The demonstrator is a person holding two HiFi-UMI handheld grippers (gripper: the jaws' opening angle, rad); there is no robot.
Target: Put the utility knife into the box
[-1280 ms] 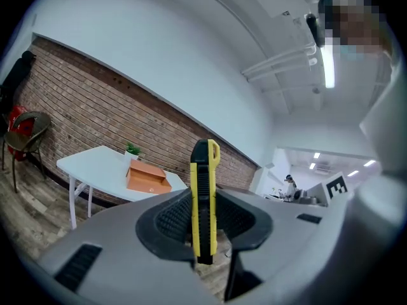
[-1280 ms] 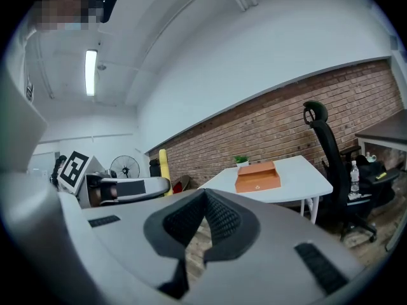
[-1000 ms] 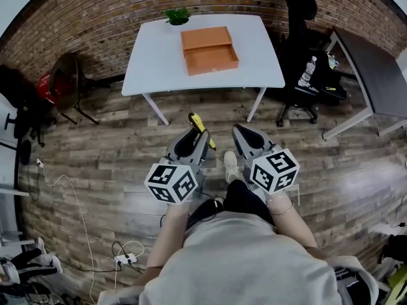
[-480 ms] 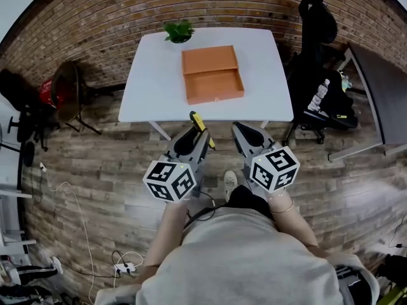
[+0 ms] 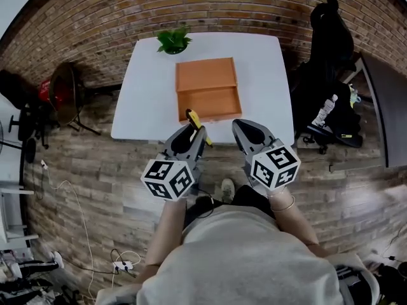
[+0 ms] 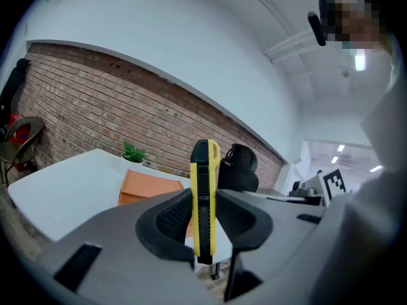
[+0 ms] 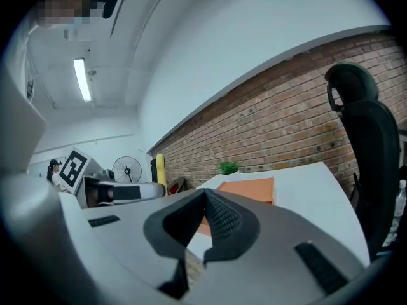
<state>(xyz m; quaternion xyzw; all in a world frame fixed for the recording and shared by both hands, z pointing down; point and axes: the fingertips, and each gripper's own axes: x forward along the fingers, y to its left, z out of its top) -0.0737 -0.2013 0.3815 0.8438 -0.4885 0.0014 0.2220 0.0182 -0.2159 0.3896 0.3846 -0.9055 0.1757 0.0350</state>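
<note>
Left gripper [image 5: 194, 131] has its jaws clamped on the utility knife [image 6: 203, 196]: yellow body with a black ribbed strip, standing on edge between the two dark pads, both pads pressing its sides, the yellow end sticking out past the jaw tips. Right gripper [image 7: 205, 202] has its jaws closed pad to pad with nothing between them. In the head view both grippers are held side by side in front of the person's torso, apart from each other and pointing at the white surface [image 5: 146, 100]. The orange box [image 5: 206, 88] sits open on that surface, roughly mid-width, with its near wall close to the front edge; the inside looks bare. The knife is not in the box. It is up in the left jaws, and in the head view its tip shows against the box's near wall; how high above it I cannot tell. A small green plant [image 5: 173, 40] stands on the surface just behind the box, by the brick wall [image 5: 95, 11]. A black office chair [image 5: 331, 37] is to the right of the surface with a clear bottle [image 5: 328, 103] near it. The floor is wood planks [image 5: 95, 170], with cables at the left.
</note>
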